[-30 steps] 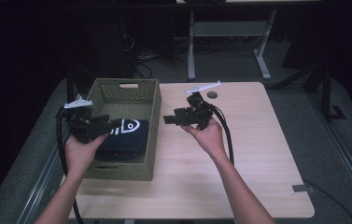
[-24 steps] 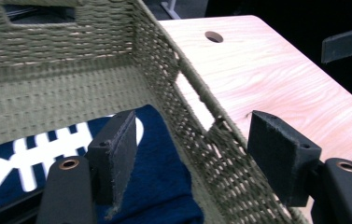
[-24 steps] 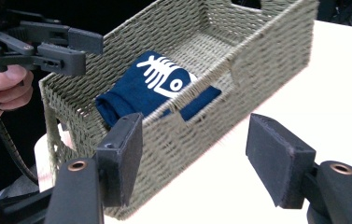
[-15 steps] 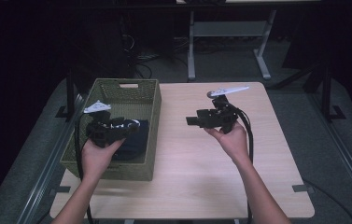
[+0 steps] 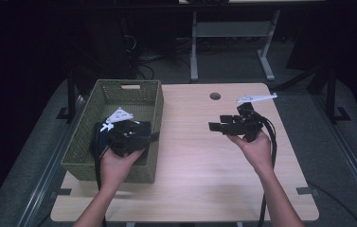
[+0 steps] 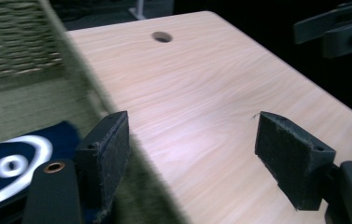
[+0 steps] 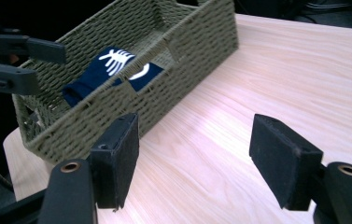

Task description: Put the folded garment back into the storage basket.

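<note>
A green woven basket (image 5: 133, 94) stands on the left of the wooden table (image 5: 190, 179). Inside it lies a navy cloth with a white print (image 7: 113, 70), also seen in the left gripper view (image 6: 10, 163). My left gripper (image 5: 153, 136) hovers over the basket's right wall, open, with nothing between its jaws (image 6: 192, 154). My right gripper (image 5: 216, 125) hangs above the table's right half, pointing left toward the basket. It is open and holds nothing (image 7: 197, 158). Each gripper appears in the other's view: the right gripper (image 6: 337, 30) and the left gripper (image 7: 19, 63).
A round cable hole (image 5: 215, 96) sits near the table's far edge. Bare wood lies between the basket and the right gripper. A metal frame (image 5: 233, 33) and cables stand on the dark floor behind the table.
Both grippers have moved to the right. The left one went from the basket's left side to its right wall; the right one drew away from the basket. Both stayed open.
</note>
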